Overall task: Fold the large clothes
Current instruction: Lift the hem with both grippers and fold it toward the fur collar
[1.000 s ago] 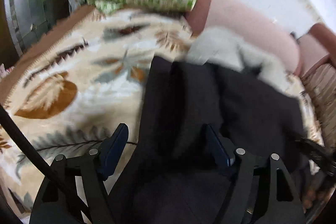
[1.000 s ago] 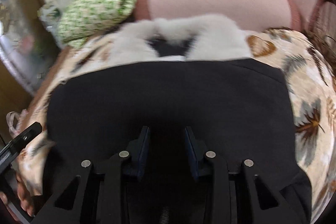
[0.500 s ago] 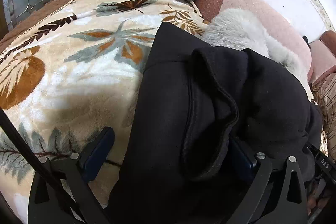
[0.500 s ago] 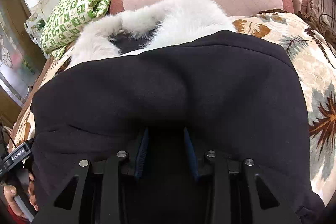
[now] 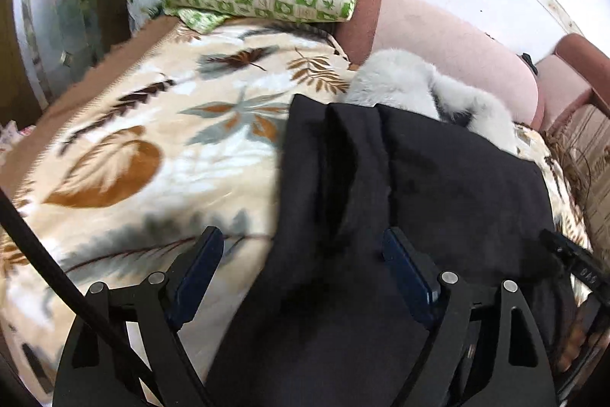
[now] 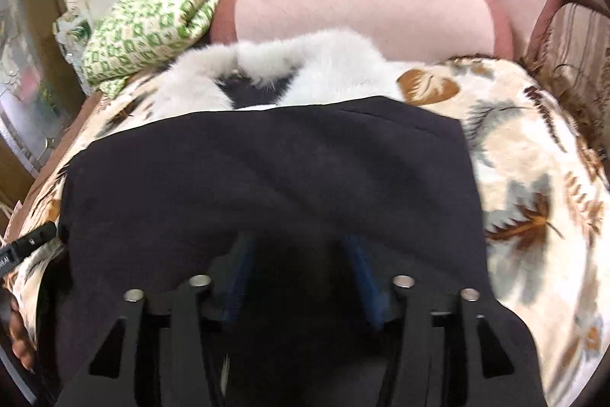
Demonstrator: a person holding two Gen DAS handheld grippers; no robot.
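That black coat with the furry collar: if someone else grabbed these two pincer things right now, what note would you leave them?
Left gripper: open; jaws just narrowed a little, straddling the left edge of the black coat, pads not pressing.
Right gripper: jaws just opened; cloth lies between them, seemingly released.
The coat lies folded on the leaf-print blanket, white fur collar at the far end towards the pink bolster.
Done: sides appear folded in.
Left: probably fold it across and smooth the loose ridge near the left edge.
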